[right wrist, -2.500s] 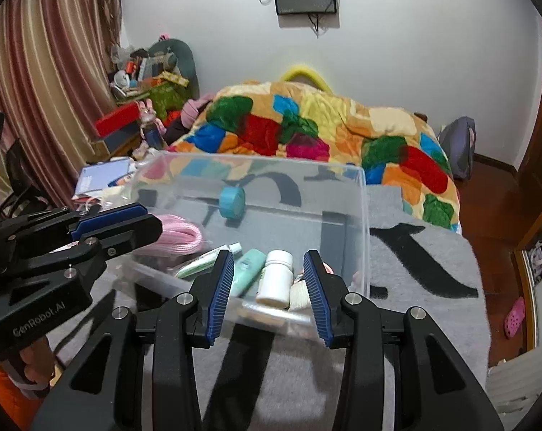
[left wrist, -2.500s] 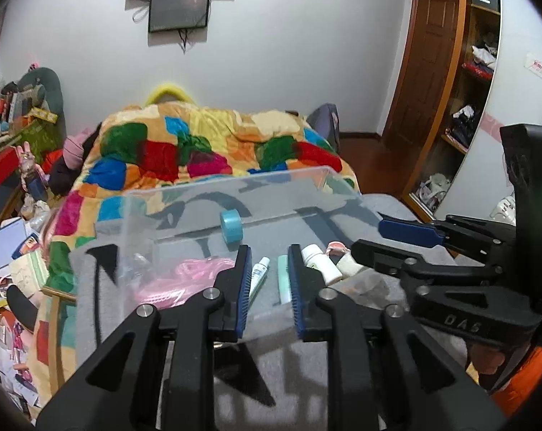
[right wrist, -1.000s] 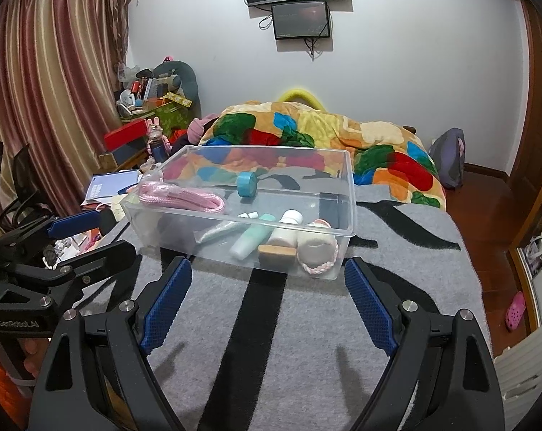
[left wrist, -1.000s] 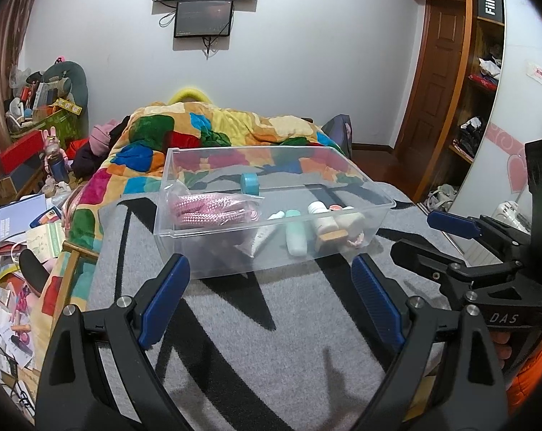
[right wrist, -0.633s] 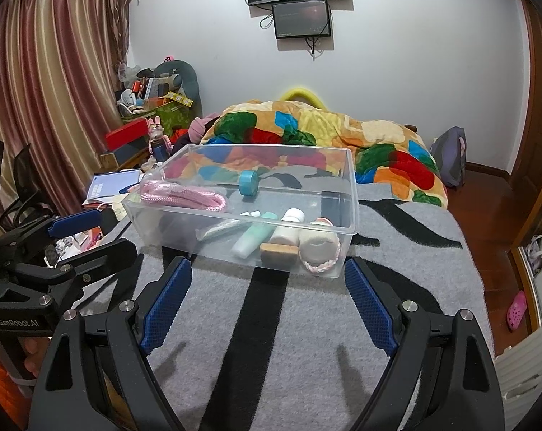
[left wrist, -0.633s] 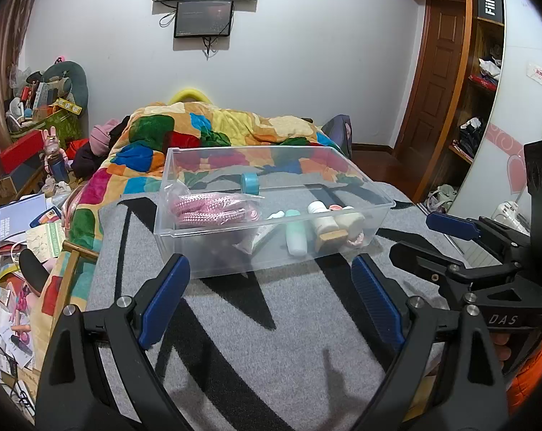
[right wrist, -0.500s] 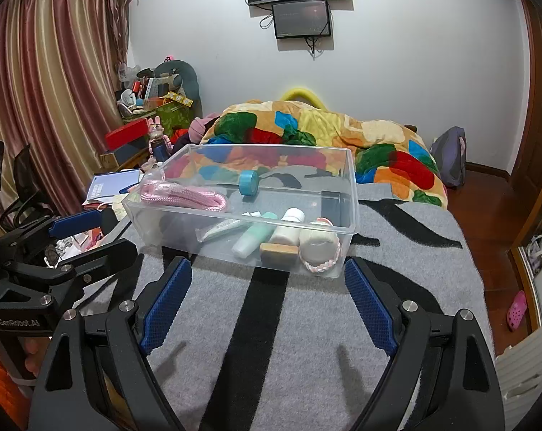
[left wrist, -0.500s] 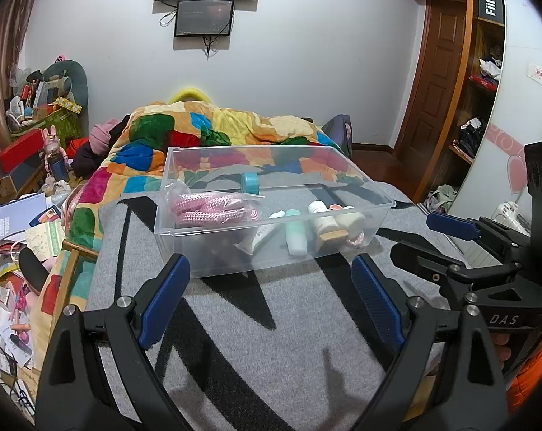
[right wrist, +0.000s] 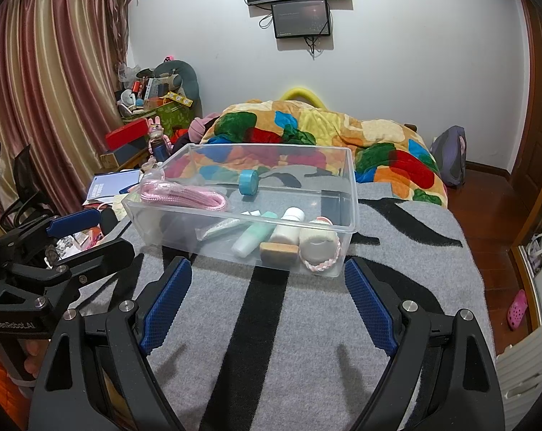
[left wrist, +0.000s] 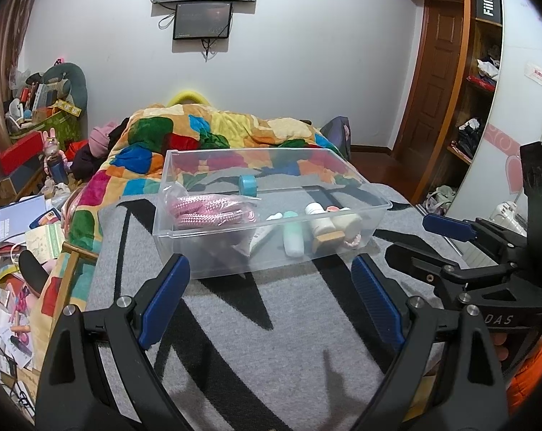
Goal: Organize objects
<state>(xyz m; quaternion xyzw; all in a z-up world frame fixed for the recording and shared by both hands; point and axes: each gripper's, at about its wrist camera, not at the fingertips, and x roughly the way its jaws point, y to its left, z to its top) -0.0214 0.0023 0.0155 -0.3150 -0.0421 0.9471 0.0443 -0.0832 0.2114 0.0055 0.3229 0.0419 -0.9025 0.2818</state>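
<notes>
Nearest to us, both tools hang low over the grey rug point(right wrist: 271, 341), level and aimed forward. Our left gripper point(left wrist: 271, 301) is spread wide, nothing between its blue pads point(left wrist: 163, 298). Our right gripper point(right wrist: 267, 305) is just as wide, also empty. Each shows up at the edge of the other's view, so they sit side by side, short of the bin.

Just ahead, the clear bin point(right wrist: 353, 194) rests on the rug. In it we see the pink rope point(right wrist: 185, 195) at the left, the blue tape point(right wrist: 248, 182) toward the back, and the tube point(right wrist: 220, 228), green bottle point(right wrist: 253, 239), white bottle point(right wrist: 287, 226), wooden block point(right wrist: 279, 251) and white roll point(right wrist: 319, 248) bunched at the near right. Nothing loose lies on the rug, so we judge the sorting close to done.

The risk from here: the bin is light and thin-walled, so a careless push forward could knock its near wall and slide it on the soft rug. Beyond it, the quilt point(right wrist: 307, 133) is piled on the bed.
</notes>
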